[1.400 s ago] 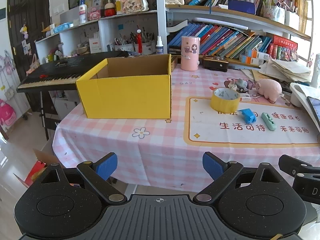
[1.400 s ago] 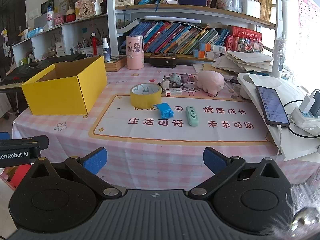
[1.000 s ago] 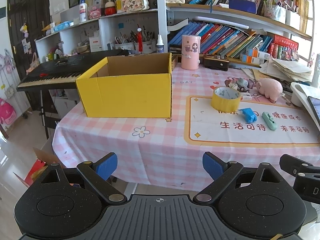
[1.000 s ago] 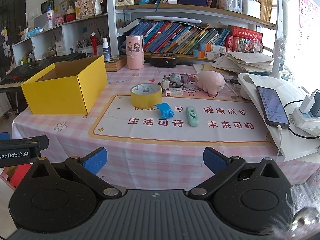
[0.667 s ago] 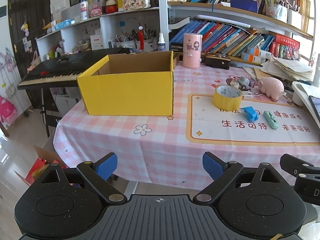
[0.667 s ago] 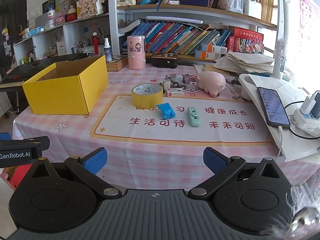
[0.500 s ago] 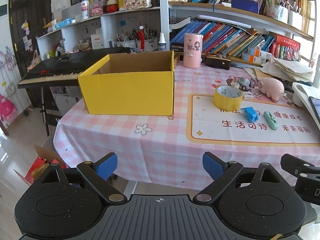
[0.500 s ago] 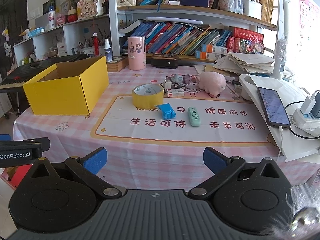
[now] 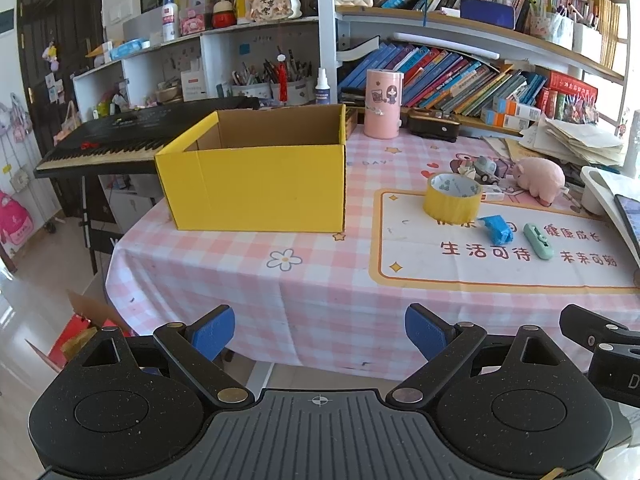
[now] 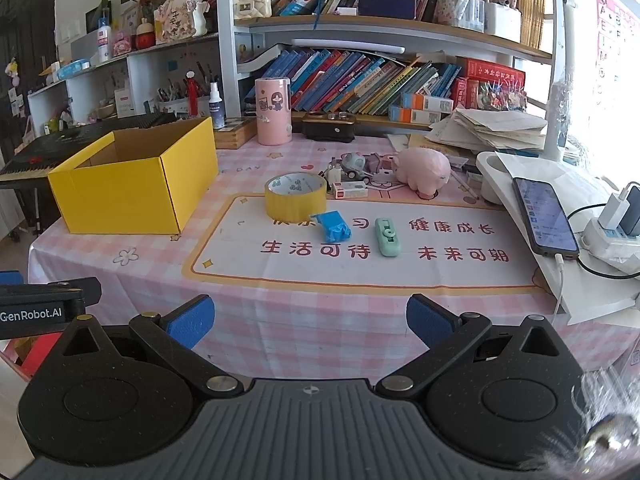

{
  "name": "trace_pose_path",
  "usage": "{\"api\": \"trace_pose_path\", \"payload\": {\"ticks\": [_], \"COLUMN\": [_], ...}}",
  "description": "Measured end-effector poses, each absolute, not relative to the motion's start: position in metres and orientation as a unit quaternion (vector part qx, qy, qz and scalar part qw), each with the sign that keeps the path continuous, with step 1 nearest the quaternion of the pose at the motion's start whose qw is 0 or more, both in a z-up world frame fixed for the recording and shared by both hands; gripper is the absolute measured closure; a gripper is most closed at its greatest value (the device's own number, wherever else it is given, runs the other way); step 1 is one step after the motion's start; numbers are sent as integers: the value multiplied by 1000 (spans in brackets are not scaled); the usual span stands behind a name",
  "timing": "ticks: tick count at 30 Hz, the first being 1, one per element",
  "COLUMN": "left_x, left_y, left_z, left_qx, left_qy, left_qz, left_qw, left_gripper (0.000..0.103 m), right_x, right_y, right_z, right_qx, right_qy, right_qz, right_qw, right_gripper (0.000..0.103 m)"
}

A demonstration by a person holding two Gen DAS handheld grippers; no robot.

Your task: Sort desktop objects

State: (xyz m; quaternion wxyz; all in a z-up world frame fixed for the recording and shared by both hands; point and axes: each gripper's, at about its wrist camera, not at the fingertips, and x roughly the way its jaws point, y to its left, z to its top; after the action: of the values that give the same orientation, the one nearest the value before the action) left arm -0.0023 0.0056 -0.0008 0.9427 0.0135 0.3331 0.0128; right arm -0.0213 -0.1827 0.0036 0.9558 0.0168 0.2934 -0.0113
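Note:
An open yellow cardboard box stands on the left of the pink checked table. To its right, on a white mat, lie a yellow tape roll, a crumpled blue object and a mint green oblong item. My left gripper is open and empty, off the table's front edge. My right gripper is open and empty, also in front of the table.
A pink pig toy, small toys and a pink cup stand behind the mat. A phone and a charger lie at right. A keyboard stands left of the table. Bookshelves line the back.
Both grippers have risen or drawn slightly closer to the table; the view shifts a little. Nothing on the table has moved and the jaws stay open.

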Motion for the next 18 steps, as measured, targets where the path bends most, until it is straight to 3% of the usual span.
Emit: {"api": "trace_pose_path", "payload": {"ticks": [18], "left_x": [-4], "left_y": [9], "left_z": [0], "left_qx": [12], "left_qy": [327], "left_qz": [2], "left_qw": [945], "left_gripper": [9], "right_x": [-25], "right_y": [-183], "right_z": [3], "right_qx": [14], "right_qy": [293], "right_qz": [-13], "right_qw": [956], "right_gripper": [1]}}
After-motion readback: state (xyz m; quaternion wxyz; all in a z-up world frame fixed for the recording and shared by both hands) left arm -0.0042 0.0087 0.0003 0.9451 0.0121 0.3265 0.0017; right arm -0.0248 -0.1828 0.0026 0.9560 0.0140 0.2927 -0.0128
